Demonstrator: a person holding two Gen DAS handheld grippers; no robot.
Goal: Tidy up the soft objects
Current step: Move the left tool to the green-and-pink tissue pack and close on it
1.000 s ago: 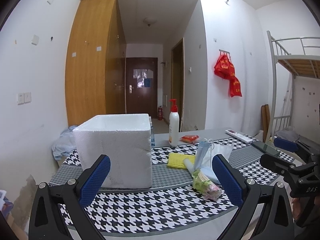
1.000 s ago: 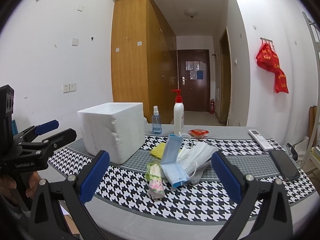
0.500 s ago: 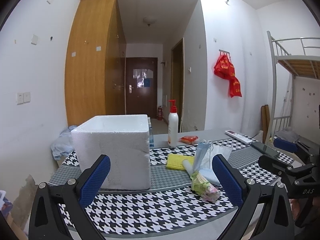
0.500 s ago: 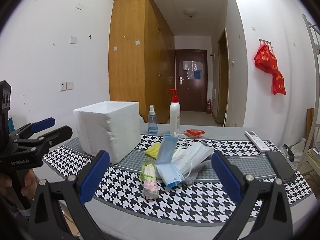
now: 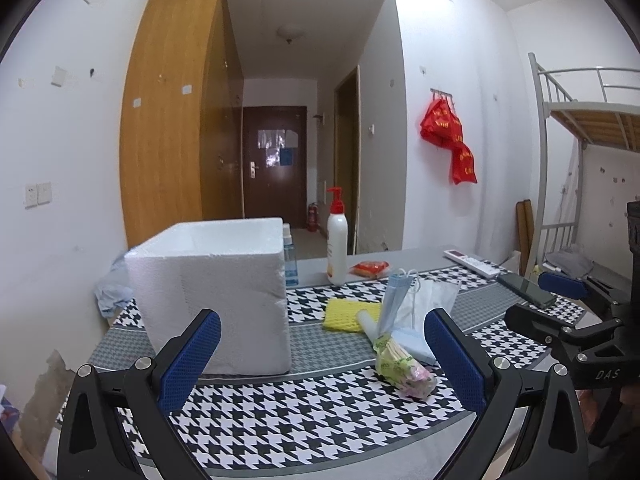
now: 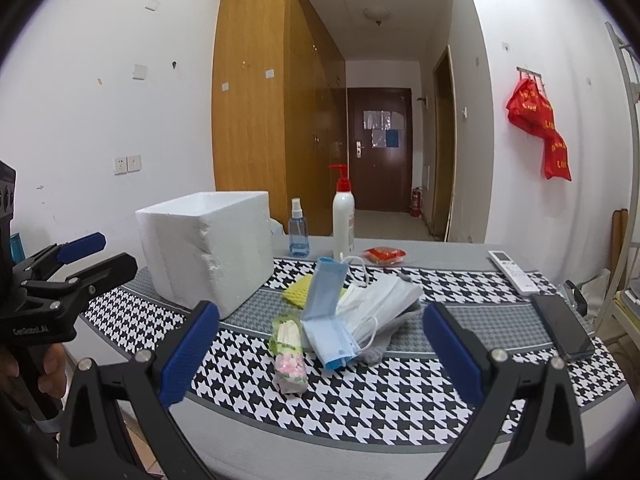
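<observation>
A white foam box (image 5: 216, 292) (image 6: 204, 252), open at the top, stands on the houndstooth tablecloth (image 5: 304, 416) at the left. To its right lies a pile: blue face masks (image 6: 328, 316) (image 5: 394, 300), white masks (image 6: 380, 300), a yellow sponge cloth (image 5: 348, 314) (image 6: 298, 290), a grey cloth (image 6: 384, 344) and a green packet of cotton swabs (image 6: 288, 348) (image 5: 400, 364). My left gripper (image 5: 320, 356) hovers open over the near table edge, empty. My right gripper (image 6: 320, 352) is open and empty in front of the pile.
A pump bottle (image 6: 343, 216), a small spray bottle (image 6: 299, 232) and a red packet (image 6: 386, 255) stand at the back. A remote (image 6: 514, 271) and a phone (image 6: 562, 328) lie at the right. A bunk bed frame (image 5: 560, 160) rises on the right.
Both grippers have drifted slightly; the table items sit a little lower and nearer in the right wrist view. Nothing was grasped or moved.
</observation>
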